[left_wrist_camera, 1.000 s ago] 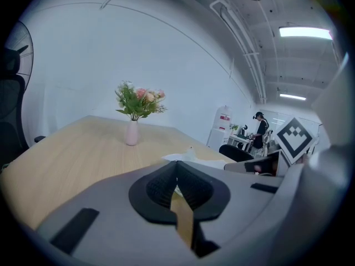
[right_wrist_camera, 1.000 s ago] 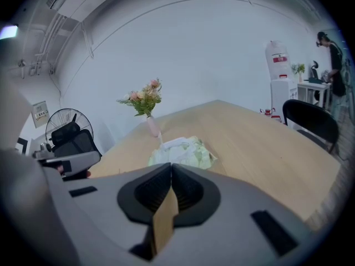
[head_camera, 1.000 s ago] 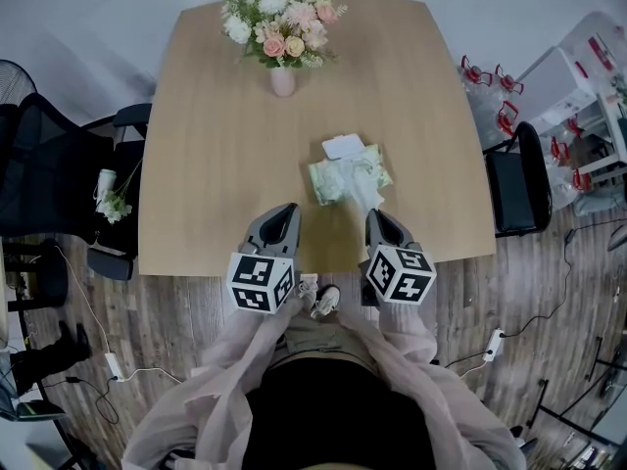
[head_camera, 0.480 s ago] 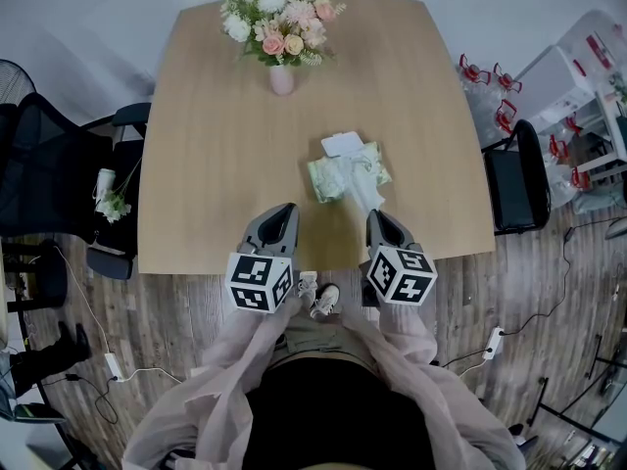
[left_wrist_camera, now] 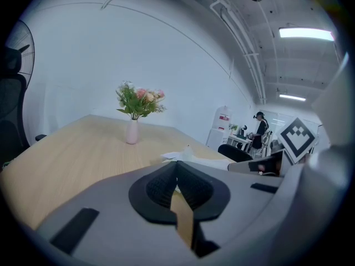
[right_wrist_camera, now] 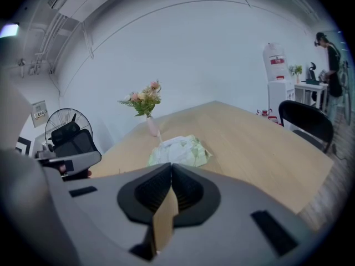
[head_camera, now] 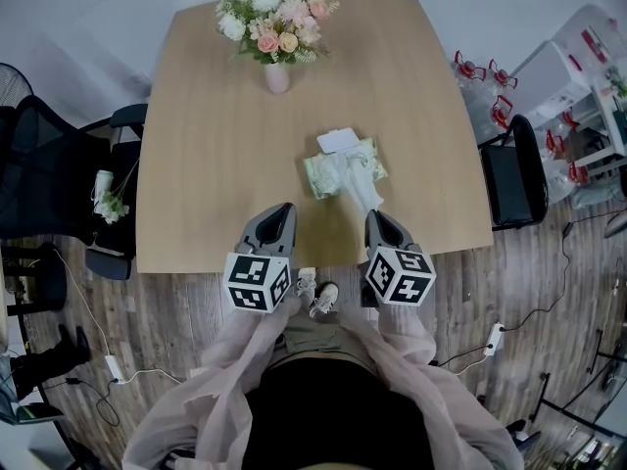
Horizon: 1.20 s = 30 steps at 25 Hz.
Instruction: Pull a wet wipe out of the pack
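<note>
The pale green wet wipe pack (head_camera: 345, 172) lies on the wooden table (head_camera: 216, 145), right of centre, with its white lid flap (head_camera: 338, 141) folded back. A white wipe (head_camera: 362, 194) trails out of the pack toward me and ends right at the tip of my right gripper (head_camera: 378, 219). That gripper is shut, and its jaws hide whether the wipe's end is pinched. In the right gripper view the pack (right_wrist_camera: 180, 151) sits just beyond the shut jaws of the right gripper (right_wrist_camera: 171, 166). My left gripper (head_camera: 279, 215) hovers over the table's near edge, shut and empty, the left gripper (left_wrist_camera: 177, 164) aimed along the tabletop.
A pink vase of flowers (head_camera: 277, 74) stands at the table's far side. A black chair (head_camera: 509, 179) stands to the right of the table. An office chair (head_camera: 49, 169) and a fan (right_wrist_camera: 66, 129) are at the left. The table's near edge runs under both grippers.
Both grippers keep their places and stay shut. The whole table scene shifts slightly up and left in the head view; the pack stays put on the table.
</note>
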{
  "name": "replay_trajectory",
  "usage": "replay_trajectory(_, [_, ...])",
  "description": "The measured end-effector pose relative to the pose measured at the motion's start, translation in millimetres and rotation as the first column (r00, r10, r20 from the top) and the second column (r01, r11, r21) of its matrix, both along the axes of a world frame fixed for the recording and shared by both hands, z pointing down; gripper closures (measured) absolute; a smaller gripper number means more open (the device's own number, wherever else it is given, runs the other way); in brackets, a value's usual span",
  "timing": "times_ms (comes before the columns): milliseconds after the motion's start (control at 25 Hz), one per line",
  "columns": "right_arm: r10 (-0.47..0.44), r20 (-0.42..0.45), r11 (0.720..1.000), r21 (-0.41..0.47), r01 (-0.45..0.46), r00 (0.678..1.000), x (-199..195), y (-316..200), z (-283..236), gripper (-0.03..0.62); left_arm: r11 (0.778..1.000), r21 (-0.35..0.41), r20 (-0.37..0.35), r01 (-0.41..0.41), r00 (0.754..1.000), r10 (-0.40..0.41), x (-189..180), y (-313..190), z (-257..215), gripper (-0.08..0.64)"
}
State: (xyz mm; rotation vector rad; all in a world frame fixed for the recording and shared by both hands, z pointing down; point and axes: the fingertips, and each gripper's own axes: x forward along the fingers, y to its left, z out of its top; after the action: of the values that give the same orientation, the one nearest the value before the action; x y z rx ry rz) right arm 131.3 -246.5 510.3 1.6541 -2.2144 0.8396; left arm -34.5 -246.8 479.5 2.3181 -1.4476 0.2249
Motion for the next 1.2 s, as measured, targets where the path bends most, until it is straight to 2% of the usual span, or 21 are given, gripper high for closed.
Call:
replay_trajectory(880, [0.005,0.004,1.000,-0.007,-0.005,1.000,17.0,19.5,2.7,0.578,1.000,-0.013,-0.001,0.018,1.000,-0.018,7.0,17.2,4.6,0.551])
replay_trajectory(1200, [0.010,0.005,1.000,-0.007,-0.010,1.000,24.7,24.1,2.3,0.578,1.000,-0.021,0.006,0.001,1.000,-0.001,13.0,19.5,7.9,0.551])
